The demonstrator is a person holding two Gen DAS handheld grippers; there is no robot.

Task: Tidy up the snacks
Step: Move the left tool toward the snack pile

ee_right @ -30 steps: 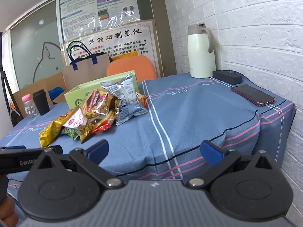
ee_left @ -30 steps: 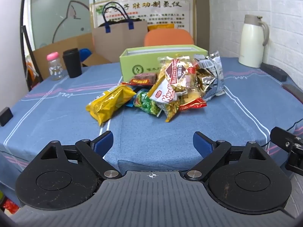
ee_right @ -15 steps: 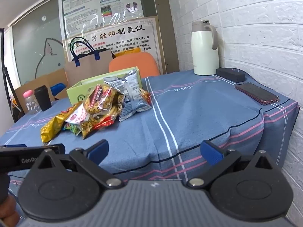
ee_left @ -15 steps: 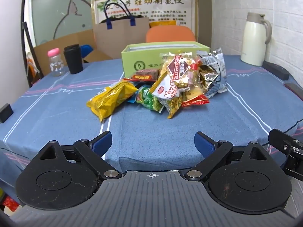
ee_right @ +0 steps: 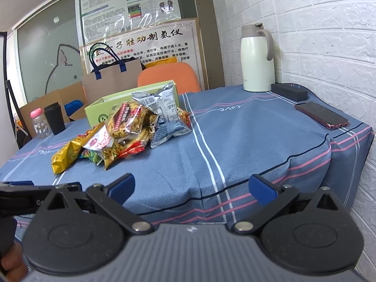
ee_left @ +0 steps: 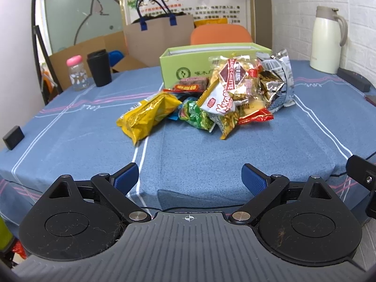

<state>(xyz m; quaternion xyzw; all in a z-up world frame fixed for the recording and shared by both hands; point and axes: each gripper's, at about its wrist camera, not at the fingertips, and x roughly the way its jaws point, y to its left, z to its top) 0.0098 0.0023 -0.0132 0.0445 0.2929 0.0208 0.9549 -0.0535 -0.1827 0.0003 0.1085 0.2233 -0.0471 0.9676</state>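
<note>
The left tongs (ee_left: 189,176) are held wide apart at the near edge of the tabletop (ee_left: 82,141), nothing gripped between the blue pads (ee_left: 124,178). Against a second ago, the snack pile (ee_left: 211,103) is seen a touch lower and nearer in the left wrist view, so the tongs have been eased slightly forward; the spread of the pads is unchanged. The right tongs (ee_right: 191,188) are likewise kept fully open and empty, over the tabletop's front corner, and the scene there is shifted only a little. The pile itself has not been disturbed: it is heaped mid-tabletop, touching the front of the green box (ee_left: 188,68). A yellow packet (ee_left: 148,115) lies at the pile's left edge, a silver bag (ee_left: 279,82) is propped at its right. A white jug (ee_right: 257,58) is stood at the far corner by the wall, with a phone (ee_right: 320,115) laid near the right edge. A black cup (ee_left: 99,68) and a pink-capped bottle (ee_left: 76,72) are stood well apart from the snacks.
</note>
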